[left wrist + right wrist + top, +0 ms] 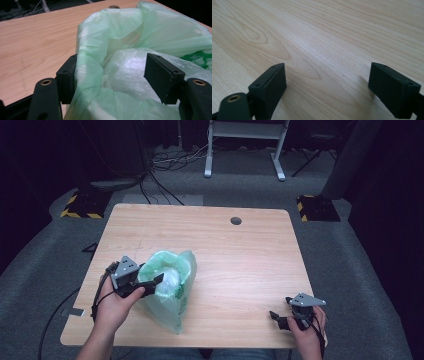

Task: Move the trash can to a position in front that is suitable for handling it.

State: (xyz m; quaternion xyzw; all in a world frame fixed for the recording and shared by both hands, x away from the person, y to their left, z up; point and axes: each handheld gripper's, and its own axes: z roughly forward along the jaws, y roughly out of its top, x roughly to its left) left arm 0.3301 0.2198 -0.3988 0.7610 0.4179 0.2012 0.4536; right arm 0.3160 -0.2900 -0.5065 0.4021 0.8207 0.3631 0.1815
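Left claw (152, 281) is right at the mouth of the green plastic bag (172, 295), jaws spread wide and straddling the near edge of it. In the left gripper view one jaw sits outside the bag's rim, against the film, while the other is down inside the opening, over a crumpled pale plastic bundle (130, 72) that lies in the bag. The pads stand apart with film between them; whether they actually press it, I cannot tell. The person's left hand (116, 307) carries that claw in from the near-left side of the bench (240, 255).

The bag itself stands on the near-left part of the bench, mouth open and facing up, its lower end reaching toward the front edge, with dark green print (197, 57) showing on its side.

Over on the near-right corner, the right claw (281, 309) hangs low over bare wood, well apart from the bag. Its jaws are spread with nothing between them, as the right gripper view shows wood grain (262, 37) through the gap. The right hand (306, 330) holds it near the front edge.
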